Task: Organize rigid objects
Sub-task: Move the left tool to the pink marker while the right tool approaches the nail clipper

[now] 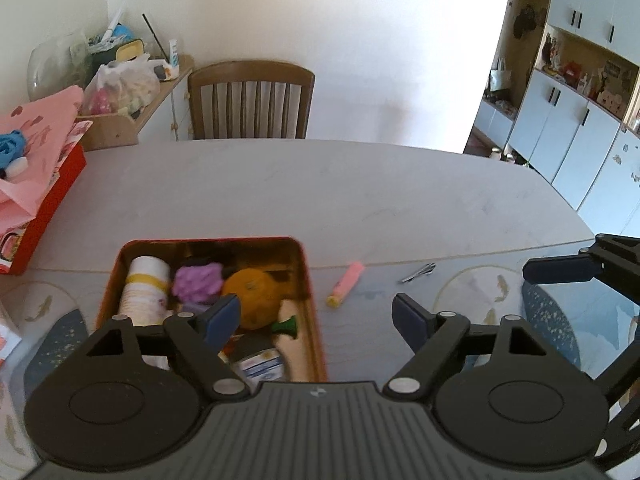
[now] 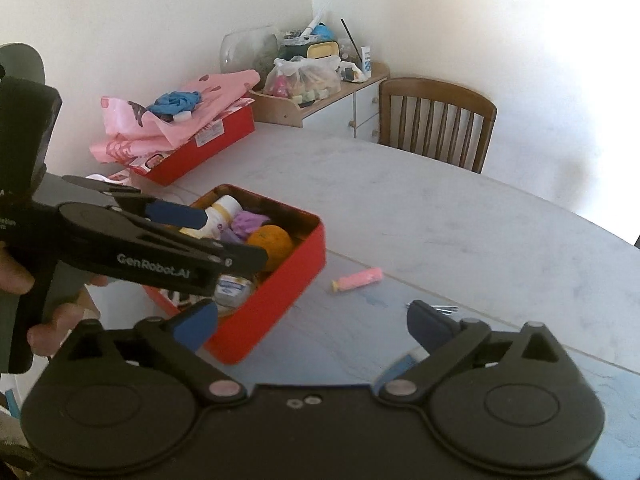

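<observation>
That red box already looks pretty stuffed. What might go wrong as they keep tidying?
The red tin is crowded: an orange, a white bottle and a purple object fill it, so adding more may jostle something out.

The pink tube lies on its side on the table and could roll when nudged.

The small metal tool is thin and lies flat, probably hard for the open right gripper to pinch.

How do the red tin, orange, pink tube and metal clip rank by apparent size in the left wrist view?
1. red tin
2. orange
3. pink tube
4. metal clip

The orange sits nearer the camera than the tube, so that pair is less certain.
</observation>
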